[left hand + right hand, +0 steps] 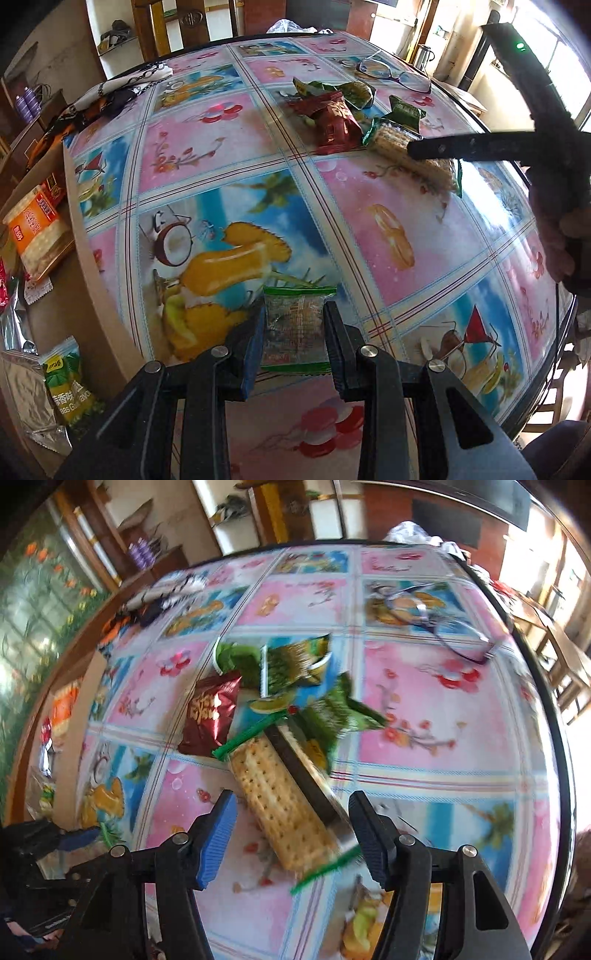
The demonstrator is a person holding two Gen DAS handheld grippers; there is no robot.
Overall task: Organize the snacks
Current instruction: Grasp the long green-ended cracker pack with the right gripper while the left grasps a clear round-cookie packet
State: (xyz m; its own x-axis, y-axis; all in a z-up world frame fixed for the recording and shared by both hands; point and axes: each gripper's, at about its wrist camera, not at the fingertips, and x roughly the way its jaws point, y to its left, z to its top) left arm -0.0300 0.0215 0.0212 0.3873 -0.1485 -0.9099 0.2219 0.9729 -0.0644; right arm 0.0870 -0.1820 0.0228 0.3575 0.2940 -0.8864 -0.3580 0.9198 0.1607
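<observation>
The left gripper (293, 343) pinches a small green-edged snack packet (297, 325), lifted over the table (229, 147); off the table's edge at nine o'clock, a box (48, 254) already holds several packets. The right gripper (291, 834) hangs with its jaws spread around a long cracker pack (280, 805), not pressing it. Beyond it, at twelve o'clock, a dark red packet (212, 716) and green packets (288, 668) lie unsorted. I'd judge the job roughly midway.

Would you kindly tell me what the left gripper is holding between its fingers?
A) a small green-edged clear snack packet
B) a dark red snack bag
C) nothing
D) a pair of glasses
A: in the left wrist view the left gripper has its fingers pressed on the small green-edged packet.
</observation>
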